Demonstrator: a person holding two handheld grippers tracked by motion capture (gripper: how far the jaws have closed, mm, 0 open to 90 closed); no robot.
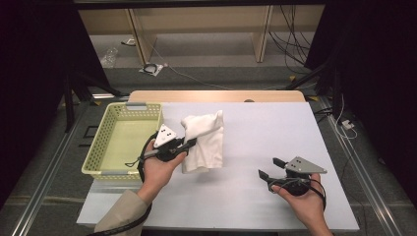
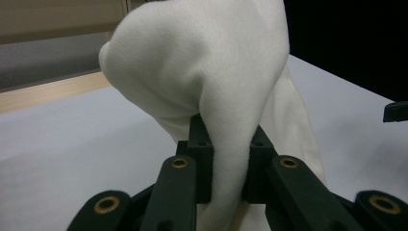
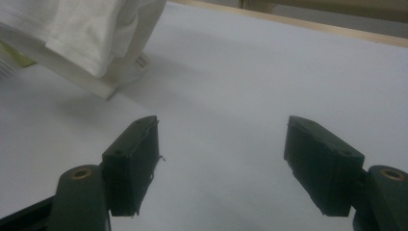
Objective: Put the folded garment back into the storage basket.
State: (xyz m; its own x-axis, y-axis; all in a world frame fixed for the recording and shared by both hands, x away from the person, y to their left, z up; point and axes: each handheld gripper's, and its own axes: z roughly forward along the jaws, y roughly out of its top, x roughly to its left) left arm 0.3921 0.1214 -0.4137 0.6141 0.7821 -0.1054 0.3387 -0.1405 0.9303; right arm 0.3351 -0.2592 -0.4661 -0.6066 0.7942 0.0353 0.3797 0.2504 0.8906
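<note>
Black jaws of the left hand-held gripper (image 2: 226, 168) pinching a white cloth (image 2: 211, 72), lifted off the bench (image 1: 265, 128).
Next, likely carrying it left to the yellow basket (image 1: 105, 169); right hand-held gripper (image 3: 221, 159) spread, empty, well right of the cloth.

Soft matt white cloth (image 1: 204, 140), pale yellow plastic lattice basket (image 1: 98, 147), smooth matt tabletop (image 1: 265, 132).

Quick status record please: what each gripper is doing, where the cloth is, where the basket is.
left gripper: shut on the white cloth, holding it lifted above the table
right gripper: open, nothing between the jaws, low over bare table, right of the cloth
cloth: folded, hanging from the left gripper, lower edge near the table
basket: yellow, at the table's left edge, left of the cloth
</note>
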